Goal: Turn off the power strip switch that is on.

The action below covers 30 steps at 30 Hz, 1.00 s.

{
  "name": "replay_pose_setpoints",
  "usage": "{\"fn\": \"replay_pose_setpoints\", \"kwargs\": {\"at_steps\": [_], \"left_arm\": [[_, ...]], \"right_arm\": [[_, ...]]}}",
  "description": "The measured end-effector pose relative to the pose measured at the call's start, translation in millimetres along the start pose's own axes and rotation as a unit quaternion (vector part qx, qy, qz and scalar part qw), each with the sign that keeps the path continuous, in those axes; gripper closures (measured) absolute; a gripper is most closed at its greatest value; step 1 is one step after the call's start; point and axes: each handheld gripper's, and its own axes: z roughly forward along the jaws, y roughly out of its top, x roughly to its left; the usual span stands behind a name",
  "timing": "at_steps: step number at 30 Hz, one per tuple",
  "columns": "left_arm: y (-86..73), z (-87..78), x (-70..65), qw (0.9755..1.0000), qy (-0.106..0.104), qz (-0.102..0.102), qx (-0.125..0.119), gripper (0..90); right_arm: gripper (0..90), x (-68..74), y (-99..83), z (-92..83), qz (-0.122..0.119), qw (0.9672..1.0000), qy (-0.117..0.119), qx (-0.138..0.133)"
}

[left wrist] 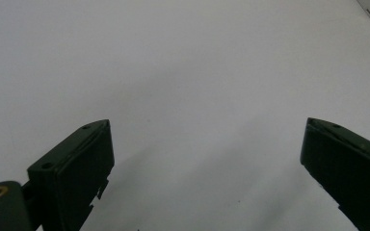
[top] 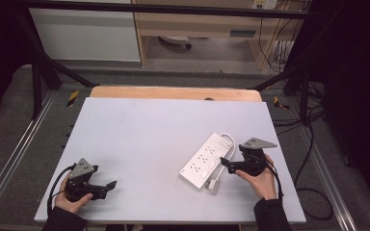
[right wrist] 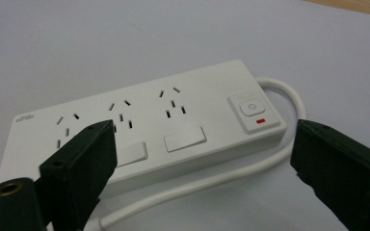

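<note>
Power strip (top: 206,160) lies just beside right gripper (top: 225,165) (apart).

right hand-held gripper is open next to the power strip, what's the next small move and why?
Probably ease the right hand-held gripper back from the power strip. Its jaws stand wide with nothing between them, and the strip lies flat on the table with its cable looped beside it, so it looks set down. The left hand-held gripper is open over bare table, away from the strip.
</note>
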Motion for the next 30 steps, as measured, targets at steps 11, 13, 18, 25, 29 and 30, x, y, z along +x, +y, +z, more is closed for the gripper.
{"fn": "replay_pose_setpoints", "kwargs": {"at_steps": [11, 13, 18, 25, 29, 30], "left_arm": [[0.1, -0.2, 0.0, 1.0, 0.001, 0.0, 0.0, 3.9], [0.1, -0.2, 0.0, 1.0, 0.0, 0.0, 0.0, 3.9], [0.1, -0.3, -0.2, 1.0, 0.0, 0.0, 0.0, 3.9], [0.2, -0.2, -0.5, 1.0, 0.0, 0.001, 0.002, 3.9], [0.1, -0.2, -0.4, 1.0, 0.0, 0.001, 0.001, 3.8], [0.0, -0.2, -0.3, 1.0, -0.001, 0.002, 0.001, 3.9]], "right_arm": [[1.1, -8.4, -17.1, -9.1, 0.009, 0.9997, -0.002, 0.022], [0.7, -9.5, -21.4, -10.8, 0.003, 0.9996, 0.002, 0.028], [0.7, -15.1, -33.4, -15.4, 0.001, 0.9993, 0.009, 0.036], [0.7, -25.0, -49.9, -21.5, 0.001, 0.9988, 0.011, 0.047], [0.8, -27.8, -58.6, -24.2, -0.003, 0.9985, 0.012, 0.054], [0.8, -28.2, -60.7, -25.1, -0.003, 0.9983, 0.012, 0.056]]}}
